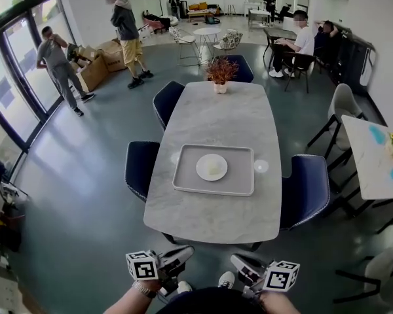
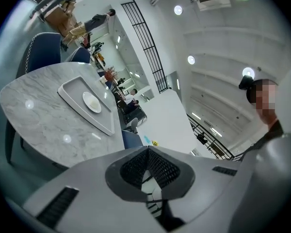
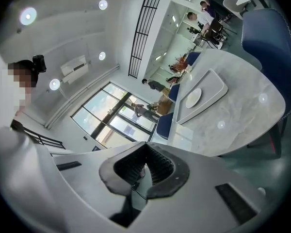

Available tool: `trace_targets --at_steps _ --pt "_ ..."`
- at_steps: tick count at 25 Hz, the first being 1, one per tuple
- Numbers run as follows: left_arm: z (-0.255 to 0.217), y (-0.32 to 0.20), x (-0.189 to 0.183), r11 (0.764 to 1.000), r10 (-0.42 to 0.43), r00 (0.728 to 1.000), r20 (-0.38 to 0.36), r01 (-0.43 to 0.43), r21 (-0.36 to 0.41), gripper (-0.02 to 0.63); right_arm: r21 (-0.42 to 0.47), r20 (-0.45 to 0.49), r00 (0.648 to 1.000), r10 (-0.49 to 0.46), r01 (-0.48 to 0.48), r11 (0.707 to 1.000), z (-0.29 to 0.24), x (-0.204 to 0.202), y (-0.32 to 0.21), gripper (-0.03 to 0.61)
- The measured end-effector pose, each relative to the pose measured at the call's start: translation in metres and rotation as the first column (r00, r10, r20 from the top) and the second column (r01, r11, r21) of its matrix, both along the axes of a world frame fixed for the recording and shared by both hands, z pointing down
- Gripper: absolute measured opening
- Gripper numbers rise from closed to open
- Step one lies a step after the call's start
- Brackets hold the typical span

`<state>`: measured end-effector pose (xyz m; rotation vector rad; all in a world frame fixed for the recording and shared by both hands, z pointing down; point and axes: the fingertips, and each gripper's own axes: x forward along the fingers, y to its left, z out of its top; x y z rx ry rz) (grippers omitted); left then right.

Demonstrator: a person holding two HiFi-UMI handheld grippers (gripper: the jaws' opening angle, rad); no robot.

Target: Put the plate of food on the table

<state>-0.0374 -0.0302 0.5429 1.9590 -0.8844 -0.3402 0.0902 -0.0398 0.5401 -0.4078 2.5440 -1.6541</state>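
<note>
- Head view: a white plate (image 1: 211, 167) of pale food sits in the middle of a grey tray (image 1: 183, 175) on the marble desk (image 1: 216, 116). It is well apart from the left tongs (image 1: 185, 250) and right tongs (image 1: 236, 260), both held low by the person's body at the desk's near end. A small white disc (image 1: 261, 166) lies just beside the tray's right rim, and a potted plant (image 1: 221, 72) stands at the far end.
- Left gripper view: the left tongs are pressed together with nothing between them; tray and plate lie far off on the desk.
- Right gripper view: the right tongs are likewise closed and empty, with the tray and plate beyond them.
- Likely trouble: the plate's low rim lies flat in the tray and offers little to bite. A shallow pinch could tip it and slide the food off, or drag the tray along. Setting it down to the right risks striking the disc.
</note>
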Motion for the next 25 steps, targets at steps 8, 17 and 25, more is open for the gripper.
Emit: trace_targets --at_steps 8,17,25 --pt "-0.005 0.055 -0.019 0.990 0.138 0.990 0.039 -0.139 0.017 0.008 0.022 -0.049 0.999 -0.022 0.023 0.999 -0.004 -0.059 0.042 0.011" --pt "-0.007 0.100 -0.047 0.981 0.192 0.981 -0.012 -0.192 0.019 0.008 0.012 -0.052 0.999 0.014 -0.013 1.000 -0.002 -0.096 0.089 0.011" --pt "-0.010 0.137 -0.068 0.981 0.195 0.978 -0.077 -0.193 0.021 0.008 0.024 -0.072 0.997 -0.014 0.016 1.000 0.001 -0.128 0.135 0.011"
